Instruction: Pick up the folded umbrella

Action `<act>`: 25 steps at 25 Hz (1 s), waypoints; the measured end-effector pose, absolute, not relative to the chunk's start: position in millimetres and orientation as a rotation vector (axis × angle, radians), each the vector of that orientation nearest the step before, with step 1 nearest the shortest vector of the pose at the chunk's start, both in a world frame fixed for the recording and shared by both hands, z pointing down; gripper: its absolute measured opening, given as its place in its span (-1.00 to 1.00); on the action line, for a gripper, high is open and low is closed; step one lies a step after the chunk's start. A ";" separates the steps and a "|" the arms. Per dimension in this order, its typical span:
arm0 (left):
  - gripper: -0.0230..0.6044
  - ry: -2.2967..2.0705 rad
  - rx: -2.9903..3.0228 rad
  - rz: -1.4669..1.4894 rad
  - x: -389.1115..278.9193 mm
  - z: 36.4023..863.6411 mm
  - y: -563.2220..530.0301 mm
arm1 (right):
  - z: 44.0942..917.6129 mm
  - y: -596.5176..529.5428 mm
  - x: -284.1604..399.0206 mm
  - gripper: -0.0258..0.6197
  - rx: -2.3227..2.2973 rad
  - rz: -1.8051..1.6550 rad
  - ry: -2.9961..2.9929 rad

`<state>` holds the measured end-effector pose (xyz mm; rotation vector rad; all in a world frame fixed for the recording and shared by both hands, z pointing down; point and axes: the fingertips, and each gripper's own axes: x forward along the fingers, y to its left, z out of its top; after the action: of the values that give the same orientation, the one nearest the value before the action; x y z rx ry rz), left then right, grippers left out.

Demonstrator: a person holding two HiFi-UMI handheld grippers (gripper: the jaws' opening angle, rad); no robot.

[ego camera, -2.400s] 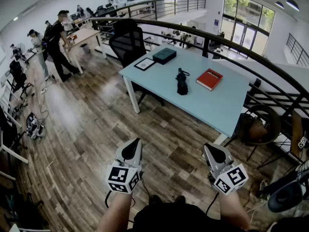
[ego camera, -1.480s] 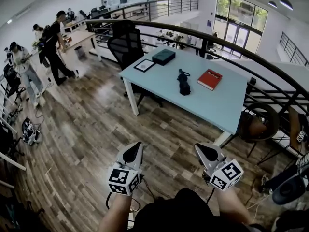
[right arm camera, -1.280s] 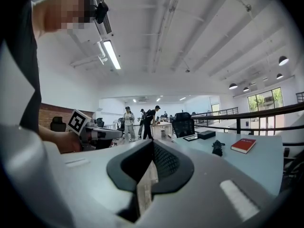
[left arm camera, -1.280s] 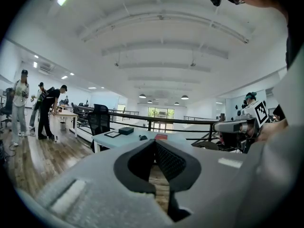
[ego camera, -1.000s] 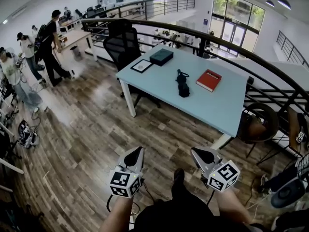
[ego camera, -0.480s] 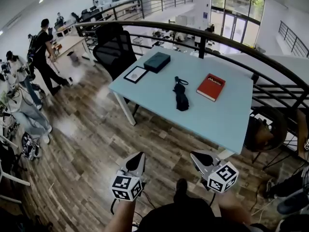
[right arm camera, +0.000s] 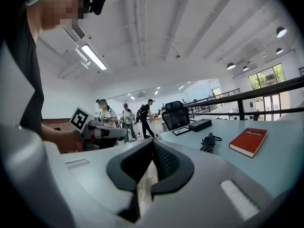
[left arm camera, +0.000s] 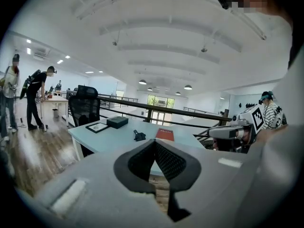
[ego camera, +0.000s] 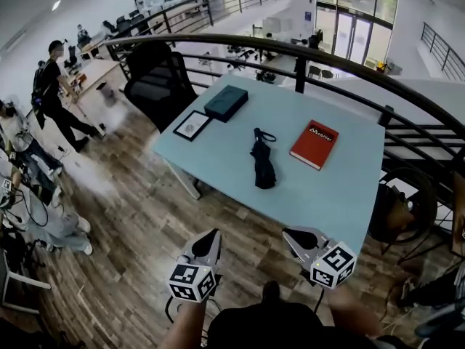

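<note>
Black folded fabric umbrella [ego camera: 263, 167] lies mid pale blue surface [ego camera: 327, 195], long axis 12-to-6, well apart from us: at 1 o'clock from the left gripper [ego camera: 211, 236], 11 o'clock from the right gripper [ego camera: 292, 235], which we judge nearer. Both sets of fingers are clenched, empty. Wood floor [ego camera: 138, 224], dark curved railing [ego camera: 349, 67] beyond.

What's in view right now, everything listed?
table: 1, pale blue, straight ahead
folded umbrella: 1, black, lying mid-table
book: 1, red, right of the umbrella
box: 1, dark green, table's far left corner
framed picture: 1, black frame, beside the box
office chair: 1, black, behind the table's left end
people: at least two, far left
left tongs: 1, grey, shut, empty, short of the table
right tongs: 1, grey, shut, empty, short of the table
</note>
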<state>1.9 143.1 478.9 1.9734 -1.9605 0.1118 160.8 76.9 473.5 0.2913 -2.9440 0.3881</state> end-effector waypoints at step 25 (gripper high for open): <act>-0.91 -1.909 2.081 0.077 -166.6 479.2 -20.0 | 482.5 -63.5 -20.6 -0.92 0.320 0.406 -2.854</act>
<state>-166.6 -20.0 479.2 2.0812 -1.9089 0.0771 -20.6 -63.5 482.5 0.3198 -2.8544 0.4056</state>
